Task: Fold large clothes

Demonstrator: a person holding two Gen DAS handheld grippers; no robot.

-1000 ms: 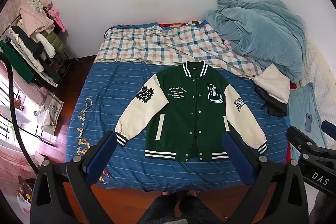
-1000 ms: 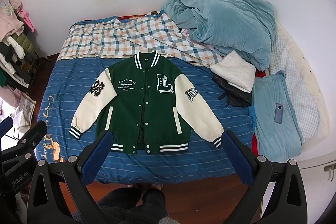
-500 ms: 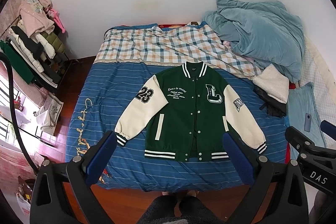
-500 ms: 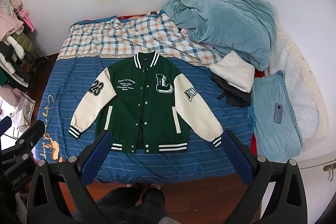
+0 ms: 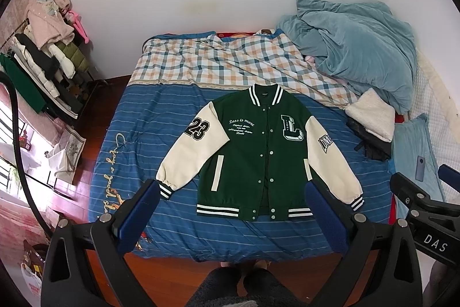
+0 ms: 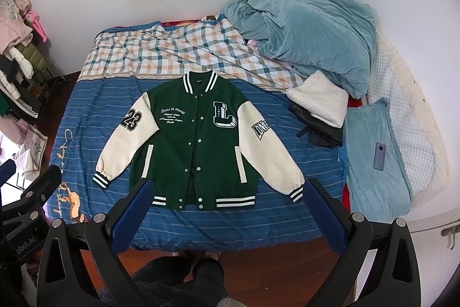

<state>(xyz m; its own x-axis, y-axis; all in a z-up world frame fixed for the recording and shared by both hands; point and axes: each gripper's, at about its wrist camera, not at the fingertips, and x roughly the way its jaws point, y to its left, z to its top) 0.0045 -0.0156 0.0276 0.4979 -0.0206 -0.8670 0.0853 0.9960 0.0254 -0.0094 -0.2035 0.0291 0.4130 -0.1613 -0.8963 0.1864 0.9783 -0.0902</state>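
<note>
Hovering above the foot of the bed (image 5: 184,111), the left claw (image 5: 233,209) and the right claw (image 6: 227,206) both stand spread wide, their blue pads well apart and gripping nothing, touching no cloth. Below them the person's legs (image 5: 247,287) show at the bed's near edge. Just beyond, the green varsity jacket (image 6: 195,140) lies flat and face up on the blue striped cover, buttoned, with its cream sleeves (image 6: 123,140) angled out to either side and its hem towards the person. Nothing on it looks folded, so the task appears to be at its very start: sleeves and body all remain to be turned in. Farther back lie a checked sheet (image 6: 172,53) and a heaped blue quilt (image 6: 310,28) against the wall.
</note>
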